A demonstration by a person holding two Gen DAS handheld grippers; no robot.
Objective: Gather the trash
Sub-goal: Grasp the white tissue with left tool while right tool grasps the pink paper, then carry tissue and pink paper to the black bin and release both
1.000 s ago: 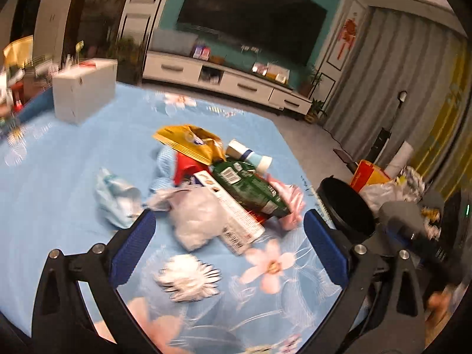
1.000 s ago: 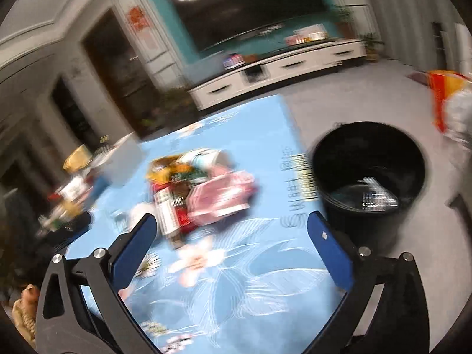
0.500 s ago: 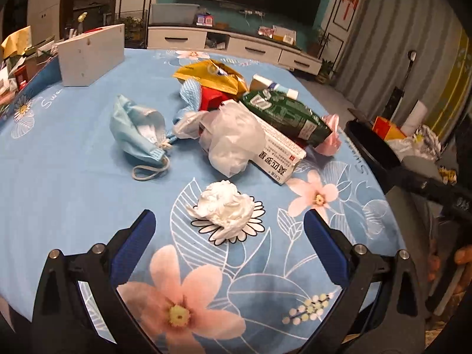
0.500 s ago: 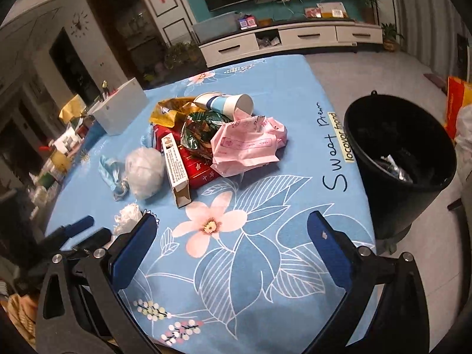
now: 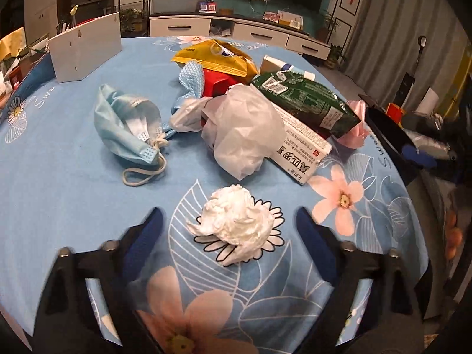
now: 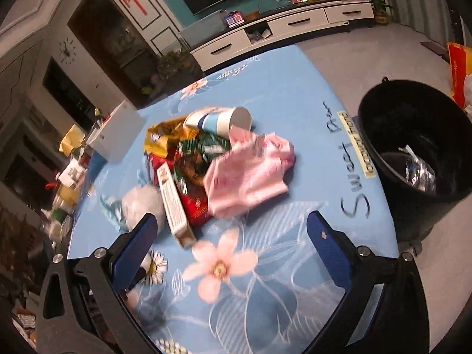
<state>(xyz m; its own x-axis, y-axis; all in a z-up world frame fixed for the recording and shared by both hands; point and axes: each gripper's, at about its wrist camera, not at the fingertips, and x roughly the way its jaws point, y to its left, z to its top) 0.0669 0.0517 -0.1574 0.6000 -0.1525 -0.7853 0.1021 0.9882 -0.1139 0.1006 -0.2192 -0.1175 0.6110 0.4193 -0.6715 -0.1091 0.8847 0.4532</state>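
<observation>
The crumpled white tissue (image 5: 234,221) lies on the blue flowered counter (image 5: 59,177), right between my left fingers (image 5: 153,230), which stand spread wide and touch nothing. Over the last second my left gripper (image 5: 230,233) has dropped from looking at the whole heap to sitting low and close, so the tissue that was far ahead is now framed at the fingertips. I judge a short push forward and a squeeze would take it; it looks soft and light, so a loose pinch may let it slip out

Just behind it sit the white plastic bag (image 5: 242,129), the long white carton (image 5: 301,144) and the green packet (image 5: 306,100), with the blue face mask (image 5: 126,124) off to the left, apart from the heap

My right gripper (image 6: 230,236) has also come nearer and tilted; its fingers are spread and empty, hovering above the counter in front of the pink wrapper (image 6: 247,171) and the paper cup (image 6: 219,121). The black bin (image 6: 413,135) stands on the floor just beside the counter edge, with a little clear wrapping already at its bottom. Nearly all the trash is uncollected, so the job is at its start, with 1 piece lined up
</observation>
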